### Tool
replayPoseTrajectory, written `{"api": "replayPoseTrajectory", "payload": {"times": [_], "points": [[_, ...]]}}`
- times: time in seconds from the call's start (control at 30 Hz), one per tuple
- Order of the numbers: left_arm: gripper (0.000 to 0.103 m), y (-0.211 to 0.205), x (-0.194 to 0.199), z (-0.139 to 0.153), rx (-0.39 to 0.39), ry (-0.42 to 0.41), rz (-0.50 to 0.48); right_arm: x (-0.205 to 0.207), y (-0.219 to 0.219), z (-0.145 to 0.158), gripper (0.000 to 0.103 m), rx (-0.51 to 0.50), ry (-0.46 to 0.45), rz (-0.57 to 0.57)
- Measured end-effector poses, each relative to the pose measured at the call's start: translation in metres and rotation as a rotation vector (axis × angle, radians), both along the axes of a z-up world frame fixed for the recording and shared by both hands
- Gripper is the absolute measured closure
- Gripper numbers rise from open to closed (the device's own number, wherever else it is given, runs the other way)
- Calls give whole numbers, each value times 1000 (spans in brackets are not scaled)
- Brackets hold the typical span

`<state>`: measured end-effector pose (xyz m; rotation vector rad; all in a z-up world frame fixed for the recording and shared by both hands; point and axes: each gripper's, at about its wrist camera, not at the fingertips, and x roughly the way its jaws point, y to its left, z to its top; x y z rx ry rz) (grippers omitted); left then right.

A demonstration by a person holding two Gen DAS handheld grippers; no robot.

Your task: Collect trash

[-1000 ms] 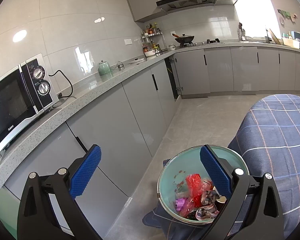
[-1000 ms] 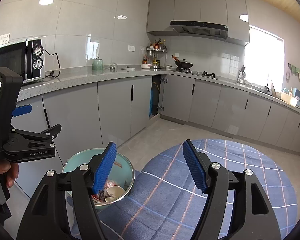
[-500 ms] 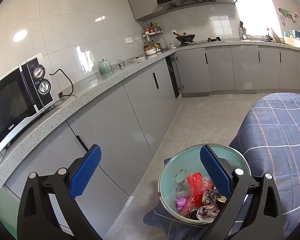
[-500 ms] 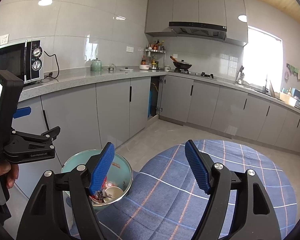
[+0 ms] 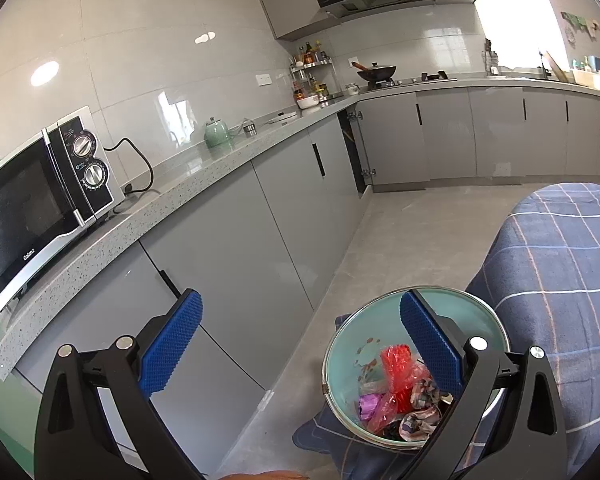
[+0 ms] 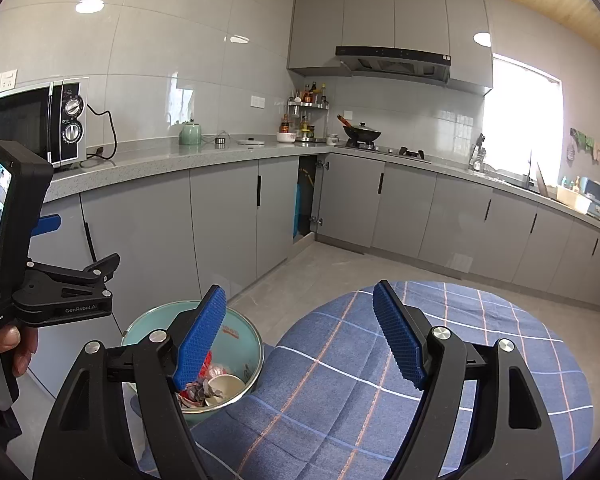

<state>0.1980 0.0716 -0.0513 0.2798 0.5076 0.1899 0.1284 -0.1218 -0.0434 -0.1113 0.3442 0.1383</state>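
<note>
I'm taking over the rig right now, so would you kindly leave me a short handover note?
Left tongs: open, nothing between the pads.
Right tongs: opening, nothing between them.
Trash bin: pale green, on the floor beside the checked blue cloth, near the grey cabinets. It holds red wrappers, a purple wrapper, crumpled paper and a paper cup.
Done: that trash is in the bin.
Left: no loose trash shows on the cloth or the floor in view; look around for more.

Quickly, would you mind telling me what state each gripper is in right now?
Left gripper: open, holding nothing.
Right gripper: jaws opening, nothing between them.
</note>
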Motion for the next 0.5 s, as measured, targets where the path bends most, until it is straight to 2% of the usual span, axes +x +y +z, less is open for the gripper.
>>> {"api": "replayPoseTrajectory", "payload": {"times": [0.5], "points": [[6, 7, 4, 0, 1, -6, 41, -1, -1, -1, 27, 3, 0, -1]]}}
